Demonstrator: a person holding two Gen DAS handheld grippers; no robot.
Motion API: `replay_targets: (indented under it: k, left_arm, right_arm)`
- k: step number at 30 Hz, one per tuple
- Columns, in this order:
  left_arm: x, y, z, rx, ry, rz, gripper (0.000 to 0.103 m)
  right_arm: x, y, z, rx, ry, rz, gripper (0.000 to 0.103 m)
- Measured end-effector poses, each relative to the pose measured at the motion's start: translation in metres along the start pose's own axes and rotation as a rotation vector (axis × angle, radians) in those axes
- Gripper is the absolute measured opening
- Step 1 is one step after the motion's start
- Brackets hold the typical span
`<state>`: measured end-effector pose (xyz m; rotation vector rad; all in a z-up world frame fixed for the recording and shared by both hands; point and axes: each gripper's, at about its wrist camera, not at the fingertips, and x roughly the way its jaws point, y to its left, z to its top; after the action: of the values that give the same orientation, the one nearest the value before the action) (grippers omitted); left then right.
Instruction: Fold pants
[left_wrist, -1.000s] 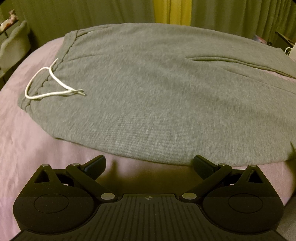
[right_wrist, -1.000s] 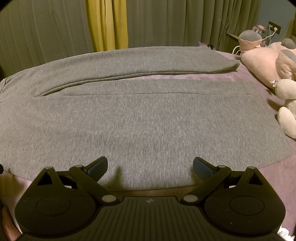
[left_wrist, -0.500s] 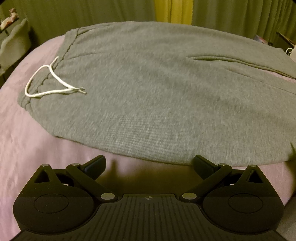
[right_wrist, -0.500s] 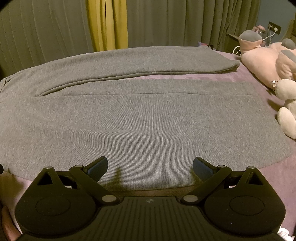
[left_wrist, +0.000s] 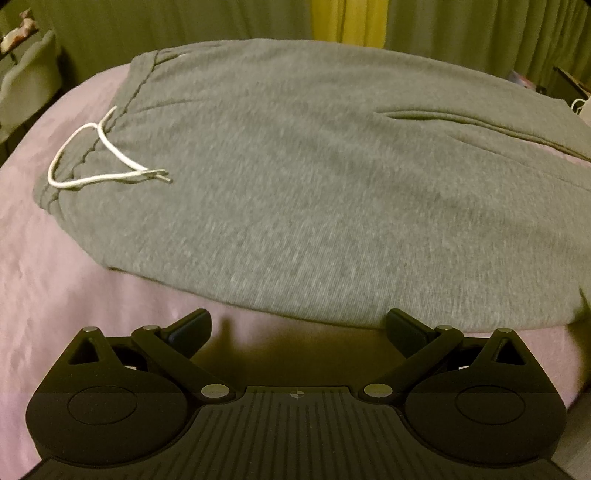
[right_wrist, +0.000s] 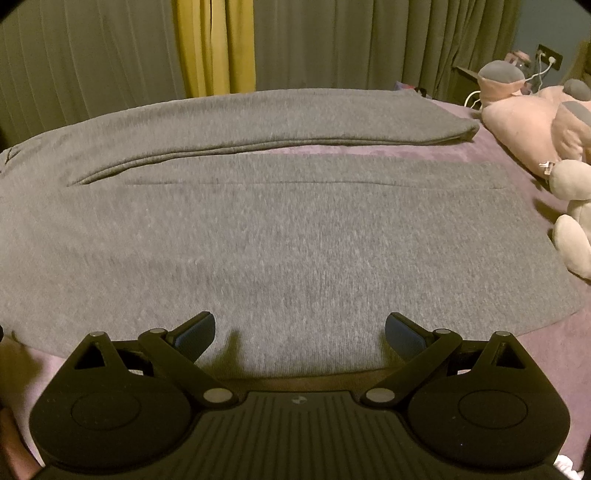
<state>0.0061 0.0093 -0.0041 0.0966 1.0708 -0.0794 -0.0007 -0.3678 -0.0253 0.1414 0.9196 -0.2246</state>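
Grey sweatpants (left_wrist: 314, 177) lie flat on a pink bed sheet (left_wrist: 74, 288). The left wrist view shows the waistband at the left with a white drawstring (left_wrist: 103, 162) lying on it. The right wrist view shows both legs (right_wrist: 280, 236) spread to the right, the far leg (right_wrist: 295, 122) apart from the near one. My left gripper (left_wrist: 297, 326) is open and empty, just short of the pants' near edge. My right gripper (right_wrist: 299, 328) is open and empty, its fingertips over the near leg's near edge.
A pink and grey plush toy (right_wrist: 546, 122) lies on the bed at the right, beside the leg ends. Grey and yellow curtains (right_wrist: 214, 44) hang behind the bed. A pale chair (left_wrist: 26, 85) stands off the bed's left side.
The left gripper has crept slightly forward and right along the pants' near edge. The right gripper has barely moved. Both jaws stay open.
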Motion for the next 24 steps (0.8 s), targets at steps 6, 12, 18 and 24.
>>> replay_targets:
  k: [6,12,18,24]
  left_arm:
    - [0.0004,-0.0002,0.0001,0.0,0.002,0.002,0.103]
    - [0.0014,-0.0007,0.001,0.001,0.006,0.005,0.103]
    - [0.0015,-0.0007,0.0009,0.002,0.006,0.005,0.103]
    - [0.0025,0.0004,0.0002,0.003,0.01,0.006,0.103]
  right_arm:
    - [0.0014,0.0018,0.0002,-0.004,0.006,-0.009,0.099]
    - [0.0014,0.0027,-0.0004,-0.011,0.006,-0.011,0.099]
    - [0.0007,0.0023,-0.0007,-0.012,0.007,-0.012,0.099]
    - [0.0004,0.0018,-0.0002,-0.009,0.009,-0.011,0.099]
